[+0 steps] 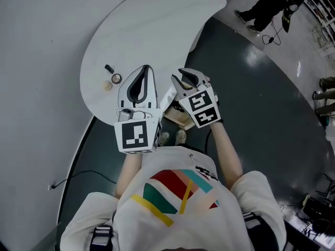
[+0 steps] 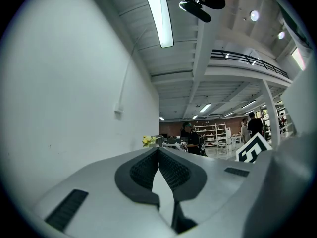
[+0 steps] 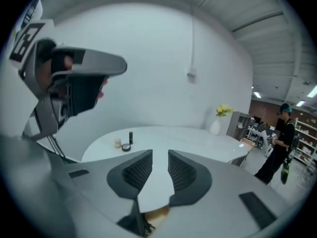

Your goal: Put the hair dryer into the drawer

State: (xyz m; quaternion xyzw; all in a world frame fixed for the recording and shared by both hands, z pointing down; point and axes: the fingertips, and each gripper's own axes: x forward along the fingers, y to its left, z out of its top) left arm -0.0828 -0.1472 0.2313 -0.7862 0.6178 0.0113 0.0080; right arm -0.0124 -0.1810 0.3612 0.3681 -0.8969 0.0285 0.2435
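Observation:
No hair dryer shows in any view. Both grippers are raised in front of my chest, above the near edge of the white curved table (image 1: 157, 30). My left gripper (image 1: 142, 73) points level, its jaw tips touching with nothing between them (image 2: 158, 149). My right gripper (image 1: 184, 77) tilts down toward the table, and a narrow gap between its empty jaws (image 3: 160, 153) shows the tabletop. A light wooden piece (image 1: 179, 118) sits below the table edge between the grippers; I cannot tell whether it is the drawer.
A black tube (image 1: 109, 68), a round compact (image 1: 116, 78) and a small jar (image 1: 107, 86) lie on the table's left part. A vase of yellow flowers (image 3: 218, 123) stands at its far end. A person in dark clothes (image 3: 278, 143) stands on the dark floor (image 1: 261, 103) to the right.

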